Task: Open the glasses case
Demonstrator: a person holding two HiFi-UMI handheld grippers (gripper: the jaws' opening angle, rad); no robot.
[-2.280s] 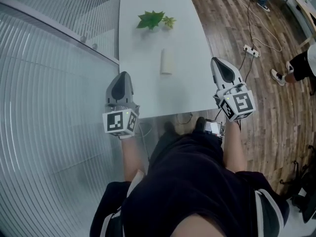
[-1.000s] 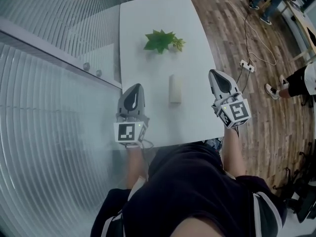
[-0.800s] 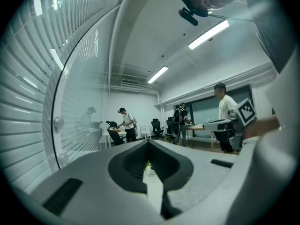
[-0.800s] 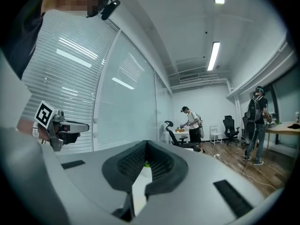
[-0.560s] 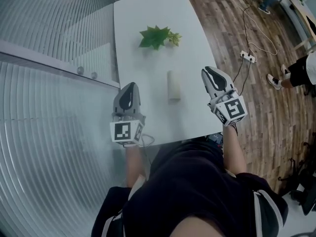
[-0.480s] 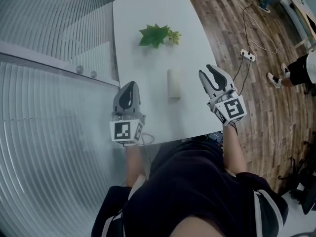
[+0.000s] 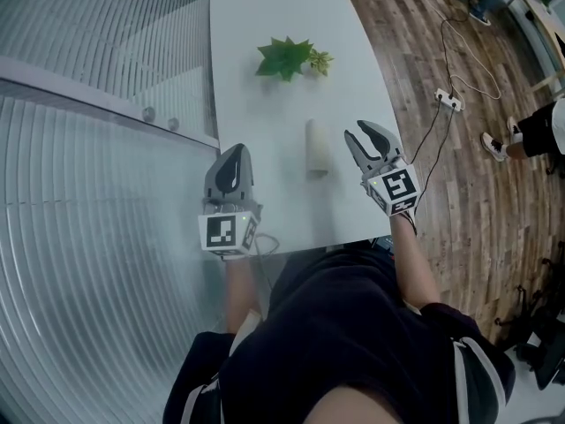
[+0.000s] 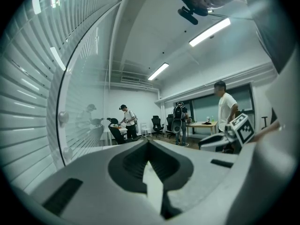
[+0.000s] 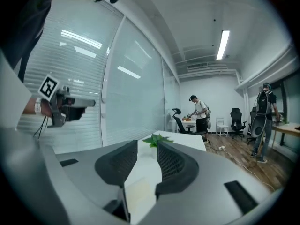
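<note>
Head view: the right gripper point(image 7: 364, 133) was shut and off to the side a second ago. Now its jaws are opening with nothing in them and it's come down just beside the case point(image 7: 316, 148), which lies closed on the table point(image 7: 265, 104) between it and the left gripper point(image 7: 235, 151), so I'd guess the grab comes next. Count is one case, one plant point(image 7: 287, 57) and two grippers. Left gripper view: jaws pressed together, empty. Right gripper view: jaws spread, pinching nothing, plant point(image 9: 157, 139) ahead through the gap.
</note>
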